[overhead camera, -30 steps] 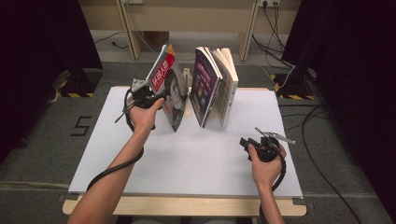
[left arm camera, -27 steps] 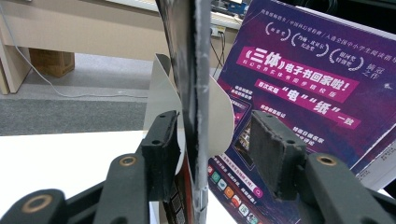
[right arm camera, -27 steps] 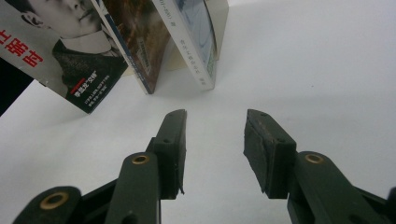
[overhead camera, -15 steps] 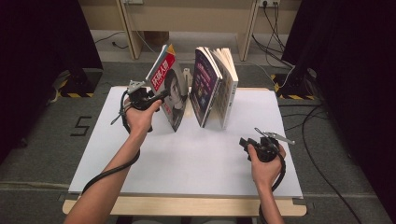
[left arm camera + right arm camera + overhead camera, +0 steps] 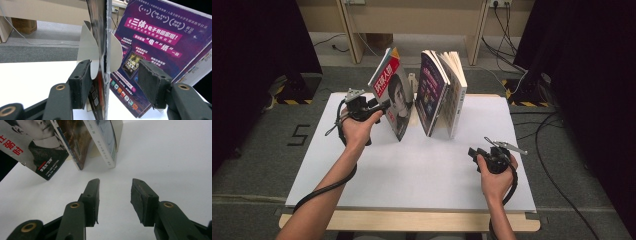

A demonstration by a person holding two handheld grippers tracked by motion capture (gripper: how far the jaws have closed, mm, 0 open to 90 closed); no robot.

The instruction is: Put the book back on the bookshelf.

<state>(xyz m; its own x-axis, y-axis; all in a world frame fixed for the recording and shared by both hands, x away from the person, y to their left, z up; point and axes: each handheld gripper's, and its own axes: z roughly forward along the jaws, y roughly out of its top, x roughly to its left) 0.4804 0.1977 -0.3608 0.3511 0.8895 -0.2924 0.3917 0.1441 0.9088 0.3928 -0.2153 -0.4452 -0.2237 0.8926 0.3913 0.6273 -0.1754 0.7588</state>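
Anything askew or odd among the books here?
The red-covered magazine tilts left, away from the upright books, its top overhanging. It stands between the left gripper jaws, which have just been opening and no longer press on it, so it may tip.

The left gripper [image 5: 384, 105] has let go of the magazine [image 5: 394, 97]: a second ago its jaws were pressed on the edge of the cover, and they have just been opening — the magazine's edge now stands between the pads, close to the left pad [image 5: 80, 83] and clear of the right one. The left hand [image 5: 357, 127] has drawn back a little toward the near left, away from the books. The magazine itself has tipped — earlier it leaned less, now its top hangs further out to the left, its foot on the tabletop [image 5: 412, 170].
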